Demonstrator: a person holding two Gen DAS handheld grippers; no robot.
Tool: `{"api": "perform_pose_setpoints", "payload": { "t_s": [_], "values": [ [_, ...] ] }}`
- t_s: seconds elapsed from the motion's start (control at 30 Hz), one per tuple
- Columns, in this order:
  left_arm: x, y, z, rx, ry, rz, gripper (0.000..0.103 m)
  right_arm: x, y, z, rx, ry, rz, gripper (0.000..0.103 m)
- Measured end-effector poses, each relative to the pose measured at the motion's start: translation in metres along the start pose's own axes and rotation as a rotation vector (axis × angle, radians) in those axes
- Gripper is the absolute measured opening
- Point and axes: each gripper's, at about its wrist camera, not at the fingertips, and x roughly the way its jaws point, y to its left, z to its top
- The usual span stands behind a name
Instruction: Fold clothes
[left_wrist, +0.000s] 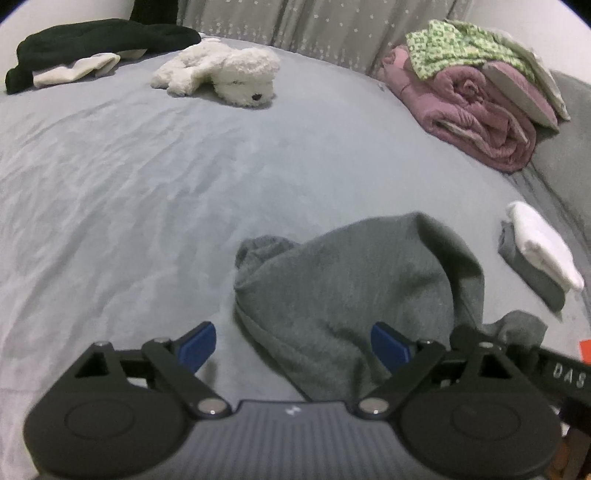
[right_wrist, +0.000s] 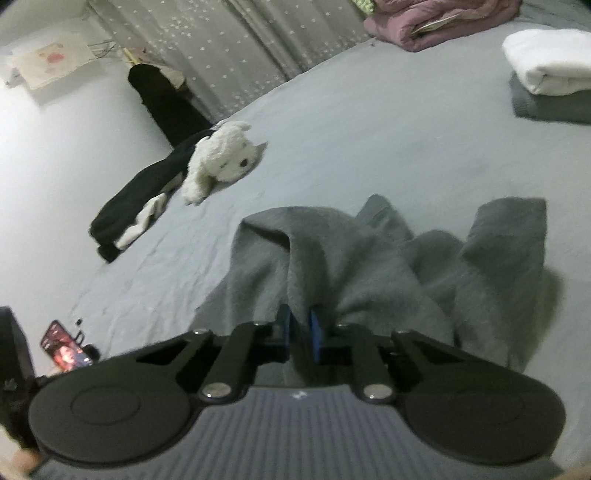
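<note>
Left wrist view, left to right. Upper left of the frame: a black garment with a pale piece lying against it, both unfolded by the look of it. Just right of them a white plush toy is seen on the bed. Lower centre: the grey garment is bunched in a heap, not flattened, no fold lines made. The left tool is spread wide, blue pads apart, nothing between them; its right pad lies over the garment's near edge, contact cannot be told. Right of frame: a small stack, a white folded item on a grey folded item, is counted as done work. Upper right: a rolled pink quilt with green patterned cloth on top.

Right wrist view, left to right. Lower left: a lit phone. Left of centre, the black garment and plush toy again. Lower centre: the right tool is pressed together, pinching a fold of the grey garment, which is lifted and draped in loose peaks. Upper right: the folded stack.

Judged progress: two items folded and stacked, the grey one only just gripped with its folding not begun, the black and pale pieces left untouched. More than half is judged to remain.
</note>
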Motion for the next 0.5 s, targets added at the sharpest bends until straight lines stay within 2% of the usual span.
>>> {"api": "perform_pose_setpoints", "payload": {
  "t_s": [0.27,0.5],
  "values": [
    [-0.012,0.011,0.003,-0.034,-0.023,-0.046,0.093,-0.007,0.004,-0.006,0.061,0.074,0.123,0.012],
    [-0.024,0.017,0.006,-0.087,-0.06,-0.208,0.092,0.001,0.018,-0.022,0.039,0.162,0.176,0.012]
  ]
}}
